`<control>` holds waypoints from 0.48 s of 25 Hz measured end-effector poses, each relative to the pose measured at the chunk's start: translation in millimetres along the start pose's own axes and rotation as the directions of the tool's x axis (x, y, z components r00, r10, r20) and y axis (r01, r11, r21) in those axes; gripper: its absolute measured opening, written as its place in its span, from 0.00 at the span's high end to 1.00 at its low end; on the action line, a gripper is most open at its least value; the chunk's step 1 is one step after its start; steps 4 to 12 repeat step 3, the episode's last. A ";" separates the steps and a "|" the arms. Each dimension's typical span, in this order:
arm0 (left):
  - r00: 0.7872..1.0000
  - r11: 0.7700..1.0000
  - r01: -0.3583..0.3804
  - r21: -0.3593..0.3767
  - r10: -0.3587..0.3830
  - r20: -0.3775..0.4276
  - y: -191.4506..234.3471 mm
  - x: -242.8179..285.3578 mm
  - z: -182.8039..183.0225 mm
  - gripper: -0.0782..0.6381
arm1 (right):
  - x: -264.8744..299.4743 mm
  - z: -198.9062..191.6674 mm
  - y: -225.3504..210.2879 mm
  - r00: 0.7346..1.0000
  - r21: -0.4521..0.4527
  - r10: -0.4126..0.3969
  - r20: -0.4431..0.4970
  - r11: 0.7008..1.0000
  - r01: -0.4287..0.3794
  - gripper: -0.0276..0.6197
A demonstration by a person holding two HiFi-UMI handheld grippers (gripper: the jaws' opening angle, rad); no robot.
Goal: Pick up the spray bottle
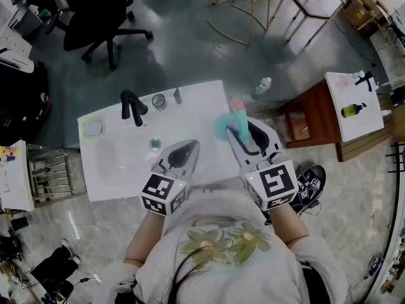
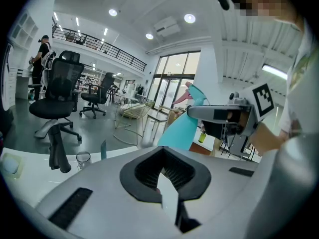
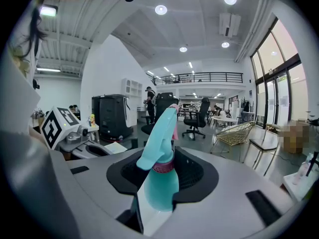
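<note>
- Right gripper (image 1: pixel 243 135) is clamped on the teal spray bottle (image 3: pixel 162 183), pads on the body just under the pink collar. The bottle is at the right end of the white desk (image 1: pixel 202 106), leaning with its nozzle pointing away. I honestly can't tell if the base is off the surface yet.
- Biggest worry imo: that body looks smooth and tapered, so a light squeeze could let it slide down through the pads or pivot further over.
- The trigger head sits high above the grip, so a quick lift or twist would probably swing it.
- It's right by the desk's edge, so a drop likely ends up on the floor.
- Left gripper (image 1: pixel 190 147) is closed with nothing in it, just to the left. Swinging the bottle that way could clip it.
- Black faucet (image 1: pixel 131 106) and glass (image 1: pixel 158 100) are well apart on the far left, so low risk.
</note>
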State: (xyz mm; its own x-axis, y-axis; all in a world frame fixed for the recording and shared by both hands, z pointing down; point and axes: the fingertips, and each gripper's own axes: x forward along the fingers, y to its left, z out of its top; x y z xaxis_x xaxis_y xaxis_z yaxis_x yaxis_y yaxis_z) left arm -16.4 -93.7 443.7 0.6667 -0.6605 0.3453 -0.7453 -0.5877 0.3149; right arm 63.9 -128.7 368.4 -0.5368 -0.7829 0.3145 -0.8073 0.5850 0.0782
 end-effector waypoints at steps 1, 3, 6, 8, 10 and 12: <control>1.000 1.000 0.000 0.000 0.000 0.000 0.0 0.2 0.3 0.88 | 0.2 -0.2 -0.5 1.000 0.000 -0.001 -0.001 1.000 0.001 0.72; 1.000 1.000 0.000 -0.001 0.000 0.000 -0.3 0.8 0.9 0.88 | 0.5 -0.6 -1.8 1.000 0.001 -0.002 -0.003 1.000 0.002 0.72; 1.000 1.000 0.000 -0.001 0.000 0.000 -0.3 0.8 0.9 0.88 | 0.5 -0.6 -1.8 1.000 0.001 -0.002 -0.003 1.000 0.002 0.72; 1.000 1.000 0.000 -0.001 0.000 0.000 -0.3 0.8 0.9 0.88 | 0.5 -0.6 -1.8 1.000 0.001 -0.002 -0.003 1.000 0.002 0.72; 1.000 1.000 0.000 -0.001 0.000 0.000 -0.3 0.8 0.9 0.88 | 0.5 -0.6 -1.8 1.000 0.001 -0.002 -0.003 1.000 0.002 0.72; 1.000 1.000 0.000 -0.001 0.000 0.000 -0.3 0.8 0.9 0.88 | 0.5 -0.6 -1.8 1.000 0.001 -0.002 -0.003 1.000 0.002 0.72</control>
